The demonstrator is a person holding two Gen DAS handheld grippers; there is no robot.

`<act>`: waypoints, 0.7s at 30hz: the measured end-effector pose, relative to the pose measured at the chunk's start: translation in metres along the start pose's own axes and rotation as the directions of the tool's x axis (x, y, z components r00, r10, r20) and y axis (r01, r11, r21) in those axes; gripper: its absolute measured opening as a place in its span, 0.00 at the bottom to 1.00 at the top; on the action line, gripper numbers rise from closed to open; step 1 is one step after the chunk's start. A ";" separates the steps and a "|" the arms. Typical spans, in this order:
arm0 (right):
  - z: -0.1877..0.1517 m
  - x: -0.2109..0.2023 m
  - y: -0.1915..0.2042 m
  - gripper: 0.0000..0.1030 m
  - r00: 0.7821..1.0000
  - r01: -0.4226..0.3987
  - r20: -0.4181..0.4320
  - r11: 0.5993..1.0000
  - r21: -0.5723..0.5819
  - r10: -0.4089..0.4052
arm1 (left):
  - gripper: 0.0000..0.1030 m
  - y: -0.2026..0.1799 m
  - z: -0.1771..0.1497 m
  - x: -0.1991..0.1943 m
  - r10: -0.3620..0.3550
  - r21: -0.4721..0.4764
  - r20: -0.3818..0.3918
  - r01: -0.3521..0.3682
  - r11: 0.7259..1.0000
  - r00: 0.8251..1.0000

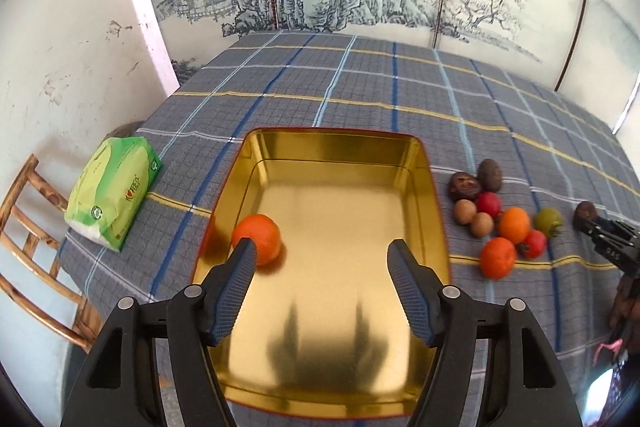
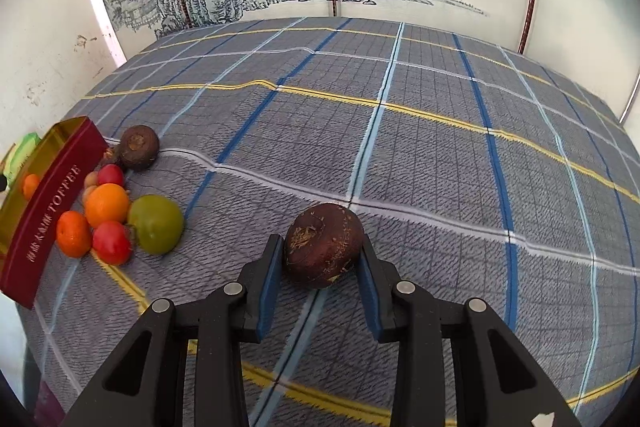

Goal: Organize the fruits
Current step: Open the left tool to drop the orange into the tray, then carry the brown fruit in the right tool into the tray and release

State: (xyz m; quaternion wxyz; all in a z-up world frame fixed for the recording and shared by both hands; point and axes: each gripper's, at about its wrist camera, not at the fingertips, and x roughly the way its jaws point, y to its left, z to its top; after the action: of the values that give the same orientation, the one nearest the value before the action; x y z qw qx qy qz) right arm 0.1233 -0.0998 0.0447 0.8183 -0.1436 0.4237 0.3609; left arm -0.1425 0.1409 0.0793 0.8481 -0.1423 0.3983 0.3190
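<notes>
My left gripper (image 1: 322, 259) hangs open over the gold tin (image 1: 420, 163), nothing between its pads. One orange (image 1: 260, 237) lies in the tin's left part, just behind the left fingertip (image 1: 244, 255). My right gripper (image 2: 321, 245) is shut on a dark brown round fruit (image 2: 326, 239) that rests on the checked cloth. In the left wrist view, the right gripper (image 1: 600, 231) and its brown fruit (image 1: 586, 211) show at the far right. A heap of fruit lies beside the tin: oranges (image 1: 514, 225), red tomatoes (image 1: 534, 243), a green tomato (image 1: 549, 221), tan longans (image 1: 465, 211) and brown fruits (image 1: 490, 174).
A green tissue pack (image 1: 114, 193) lies at the table's left edge, with a wooden chair (image 1: 36, 227) beyond it. From the right wrist view the tin's red outer wall (image 2: 44, 219) stands left of the heap (image 2: 107, 205). A painted screen backs the table.
</notes>
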 end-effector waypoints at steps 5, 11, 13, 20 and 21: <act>0.007 -0.020 0.015 0.32 0.999 -0.021 0.033 0.999 -0.026 0.022 | 0.70 -0.002 -0.006 -0.009 -0.007 -0.018 0.011 0.007 1.000 1.000; 0.015 -0.043 0.050 0.32 0.993 -0.096 0.065 0.993 -0.071 0.101 | 0.78 0.002 -0.015 -0.015 -0.006 -0.041 0.016 0.006 0.999 1.000; 0.016 -0.049 0.068 0.32 0.989 -0.121 0.069 0.988 -0.101 0.128 | 0.81 0.004 -0.019 -0.016 -0.011 -0.049 0.018 0.012 0.999 1.000; 0.023 -0.072 0.132 0.32 0.969 -0.212 0.076 0.952 -0.222 0.233 | 0.89 0.013 -0.028 -0.019 0.012 -0.084 0.015 -0.011 0.996 1.000; 0.023 -0.074 0.141 0.32 0.965 -0.227 0.074 0.944 -0.239 0.250 | 0.91 0.015 -0.029 -0.019 0.013 -0.100 0.013 -0.011 0.995 1.000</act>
State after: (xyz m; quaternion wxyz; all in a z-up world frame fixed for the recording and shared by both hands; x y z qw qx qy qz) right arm 0.0076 -0.0235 0.1273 0.7673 -0.1656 0.3510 0.5105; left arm -0.1792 0.1297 0.0755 0.8408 -0.1801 0.3767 0.3446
